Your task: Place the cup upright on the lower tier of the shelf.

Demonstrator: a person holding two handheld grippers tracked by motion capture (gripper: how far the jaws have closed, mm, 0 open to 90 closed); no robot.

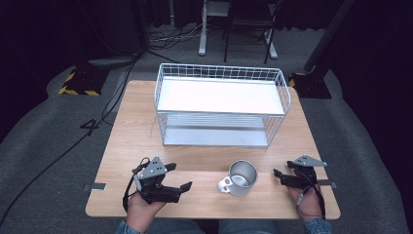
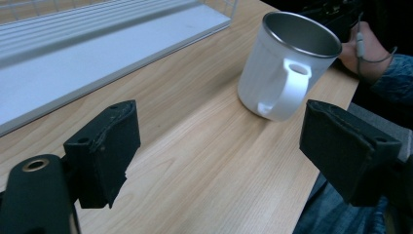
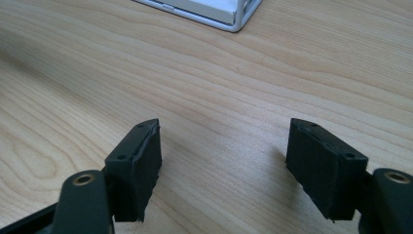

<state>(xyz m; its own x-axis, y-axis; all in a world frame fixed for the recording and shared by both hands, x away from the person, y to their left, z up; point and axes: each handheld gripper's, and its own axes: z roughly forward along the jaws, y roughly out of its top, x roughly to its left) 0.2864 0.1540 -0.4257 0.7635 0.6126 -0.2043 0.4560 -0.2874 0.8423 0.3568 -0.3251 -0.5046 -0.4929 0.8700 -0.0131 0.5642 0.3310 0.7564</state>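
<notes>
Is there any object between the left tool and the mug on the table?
No, nothing visible stands between them. The left tool is open and points at the mug, with bare wooden table in between. The mug's handle faces this tool. The wire shelf stands farther back, off this path.

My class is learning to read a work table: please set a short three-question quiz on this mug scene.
1. True or false: the mug stands upright on the table.
2. Which hand-held gripper has the mug's handle turned toward it? A left B right
3. Fill in: behind the mug stands a white wire ____.

Key: 1 true. 2 A. 3 rack; both hand-held grippers are open and hold nothing.
</notes>
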